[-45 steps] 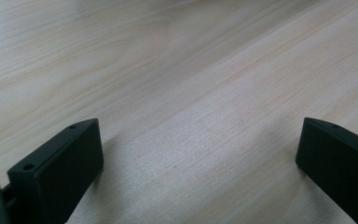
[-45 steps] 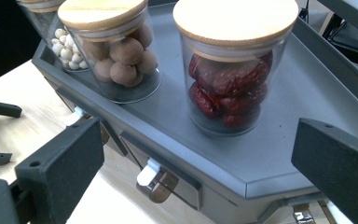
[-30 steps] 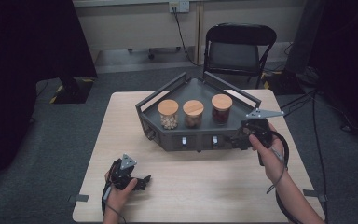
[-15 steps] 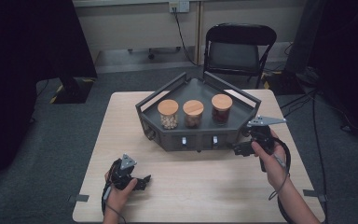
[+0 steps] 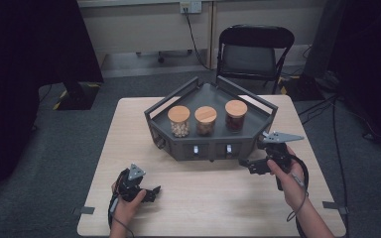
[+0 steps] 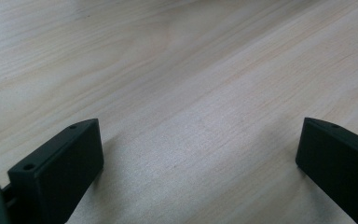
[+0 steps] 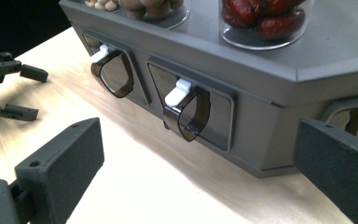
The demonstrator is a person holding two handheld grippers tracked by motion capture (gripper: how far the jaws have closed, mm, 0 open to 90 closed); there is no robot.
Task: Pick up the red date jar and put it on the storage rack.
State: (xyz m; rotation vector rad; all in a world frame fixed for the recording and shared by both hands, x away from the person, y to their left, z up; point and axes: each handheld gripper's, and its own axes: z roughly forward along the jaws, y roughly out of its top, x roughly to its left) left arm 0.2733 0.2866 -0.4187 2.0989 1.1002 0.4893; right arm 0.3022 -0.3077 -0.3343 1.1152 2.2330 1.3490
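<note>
High view: the grey dispenser stand [image 5: 211, 144] sits mid-table, three jars on top. The right gripper [image 5: 256, 165], jaws spread and empty, hovers just off its 4 o'clock corner. The left gripper [image 5: 151, 191], jaws also wide open, rests at 7 o'clock on the table [image 5: 218, 203].

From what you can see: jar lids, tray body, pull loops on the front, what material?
Jar lids: pale tan, matte, likely wood or bamboo; grain too small to confirm. Tray body: uniform dark grey, matte, sharp moulded edges, probably plastic or painted metal. Pull loops: smoky, see-through, glossy, looks like tinted plastic, each with a white clip.
</note>
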